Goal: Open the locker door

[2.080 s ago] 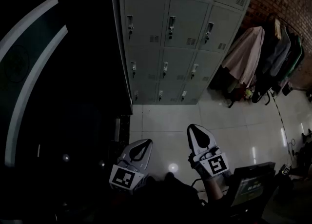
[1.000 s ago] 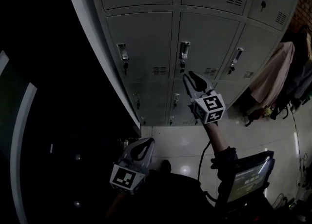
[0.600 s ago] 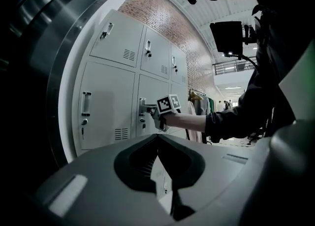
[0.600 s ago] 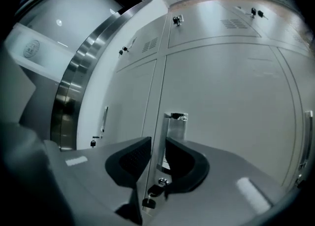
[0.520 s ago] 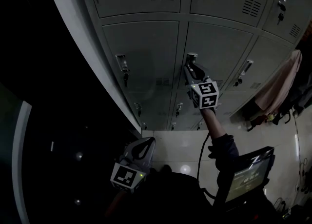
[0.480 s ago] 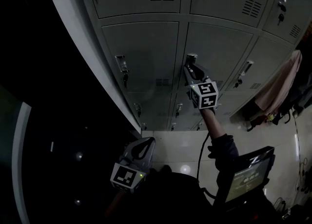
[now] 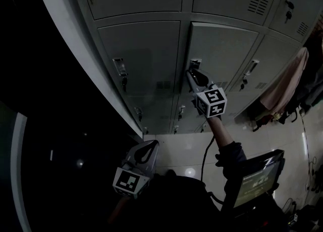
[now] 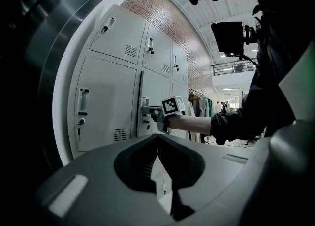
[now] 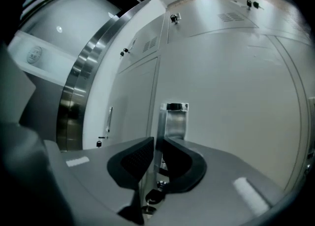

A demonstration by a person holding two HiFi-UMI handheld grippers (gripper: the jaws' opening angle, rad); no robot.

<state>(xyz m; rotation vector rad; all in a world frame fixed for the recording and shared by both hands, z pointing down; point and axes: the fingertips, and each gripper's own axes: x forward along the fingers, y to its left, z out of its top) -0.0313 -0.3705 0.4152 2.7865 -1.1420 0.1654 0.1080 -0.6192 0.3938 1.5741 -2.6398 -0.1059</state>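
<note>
My right gripper [image 7: 194,74] is up against the lockers [image 7: 136,49], in the middle column. In its own view the jaws [image 9: 157,144] are pinched tight on the metal handle [image 9: 173,121] at the left edge of the door [image 7: 224,49]. That edge looks to stand slightly proud of the frame, a thin gap showing beside it. A key hangs just below the handle. My left gripper [image 7: 144,153] hangs low, well below the lockers, its jaws [image 8: 158,144] pressed together on nothing. Coats [image 7: 282,87] hang to the right of the lockers.
</note>
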